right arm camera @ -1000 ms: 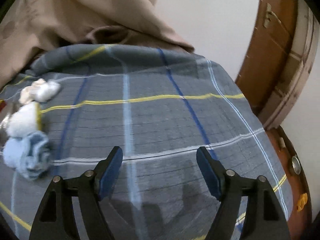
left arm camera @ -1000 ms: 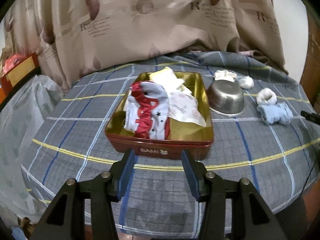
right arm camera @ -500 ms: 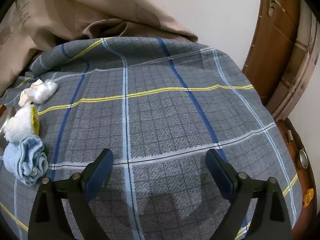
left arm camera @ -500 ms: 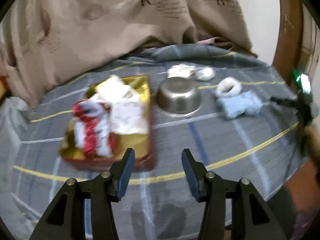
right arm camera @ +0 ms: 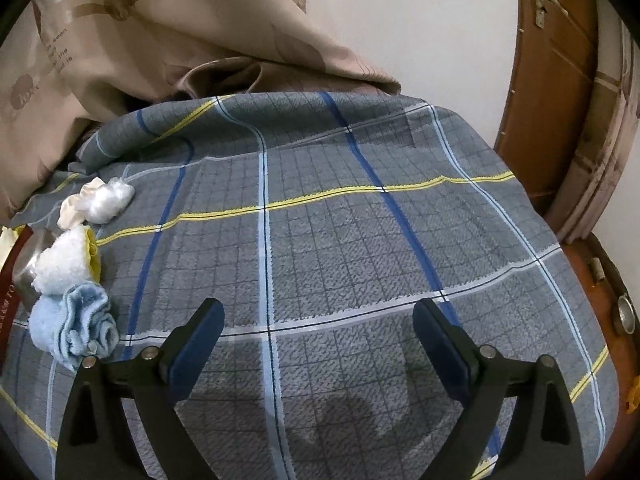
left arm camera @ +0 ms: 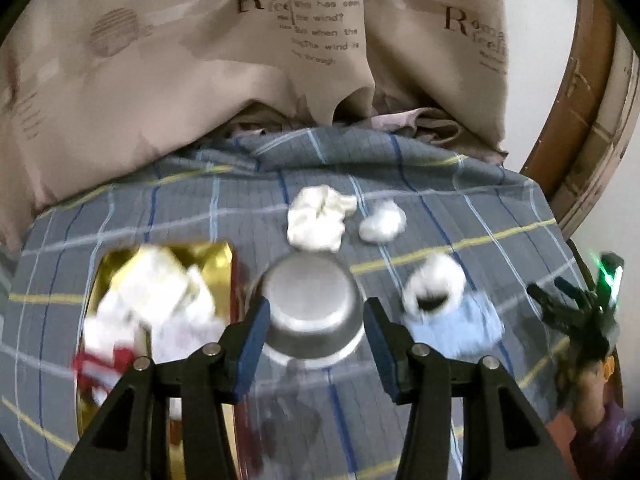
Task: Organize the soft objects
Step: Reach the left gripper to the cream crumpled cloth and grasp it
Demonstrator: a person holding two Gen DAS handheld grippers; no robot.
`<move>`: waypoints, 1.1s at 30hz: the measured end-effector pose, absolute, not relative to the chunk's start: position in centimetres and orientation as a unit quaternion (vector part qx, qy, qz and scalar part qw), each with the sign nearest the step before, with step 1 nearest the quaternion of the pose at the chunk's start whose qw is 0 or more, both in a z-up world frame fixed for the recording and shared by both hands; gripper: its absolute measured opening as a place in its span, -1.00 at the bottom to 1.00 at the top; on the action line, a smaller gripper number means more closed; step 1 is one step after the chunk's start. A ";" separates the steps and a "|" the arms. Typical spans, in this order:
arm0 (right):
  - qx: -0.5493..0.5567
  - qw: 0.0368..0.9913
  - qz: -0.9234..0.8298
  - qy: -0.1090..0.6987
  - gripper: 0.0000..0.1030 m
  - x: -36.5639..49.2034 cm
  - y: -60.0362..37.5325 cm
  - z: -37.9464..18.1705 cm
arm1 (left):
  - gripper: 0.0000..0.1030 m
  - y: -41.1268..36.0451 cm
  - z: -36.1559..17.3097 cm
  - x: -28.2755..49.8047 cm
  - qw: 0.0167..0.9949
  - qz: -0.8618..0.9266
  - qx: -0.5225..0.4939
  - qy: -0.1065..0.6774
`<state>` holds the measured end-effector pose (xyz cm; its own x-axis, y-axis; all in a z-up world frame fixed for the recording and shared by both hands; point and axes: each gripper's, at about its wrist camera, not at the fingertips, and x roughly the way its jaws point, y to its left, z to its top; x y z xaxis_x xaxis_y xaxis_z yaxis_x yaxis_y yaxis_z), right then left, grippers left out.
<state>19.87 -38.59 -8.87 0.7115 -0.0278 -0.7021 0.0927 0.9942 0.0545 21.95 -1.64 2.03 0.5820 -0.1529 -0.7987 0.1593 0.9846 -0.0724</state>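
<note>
**Soft bundles waiting beside the bowl: pinch the bulk, not the fringe**

Your left gripper (left arm camera: 314, 330) stands parted with nothing between its blue pads; the steel bowl (left arm camera: 312, 312) shows through the gap at lower centre but sits beyond the tips, untouched as far as the blur allows. Your right gripper (right arm camera: 318, 344) has its jaws spread wide over bare plaid cloth (right arm camera: 340, 240), empty.

The pieces left to sort lie around that bowl. Right of it in the left view, a fluffy white roll (left arm camera: 434, 284) touches a pale blue terry bundle (left arm camera: 456, 326). Both will likely be light, squashy and non-slip; close on the thick middle of each roll, since a loose edge would probably just unfurl. Above the bowl, a crumpled cream cloth (left arm camera: 318, 222) and a small white wad (left arm camera: 382, 220) sit just apart; the wad looks glossier in the right view, perhaps thin and slippery, so take it deep.

At lower left, the gold-lined tin (left arm camera: 222, 258) already holds folded white and red garments (left arm camera: 156, 304).
</note>
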 end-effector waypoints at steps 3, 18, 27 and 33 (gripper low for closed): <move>0.046 0.927 -0.029 0.372 0.83 19.6 -38.7 -8.7 | -0.04 -2.2 1.6 26.2 0.879 -0.110 0.008 0.464; 0.059 0.937 -0.023 0.342 0.85 18.6 -39.0 -7.9 | -0.01 -2.9 -5.6 39.6 0.807 -0.170 0.003 0.566; 0.061 0.939 -0.023 0.337 0.86 18.4 -39.1 -7.8 | 0.00 -2.8 -9.4 42.4 0.778 -0.151 -0.035 0.609; 0.061 0.940 -0.023 0.336 0.86 18.4 -39.1 -7.9 | 0.20 -4.9 -10.1 41.9 0.793 -0.146 0.038 0.590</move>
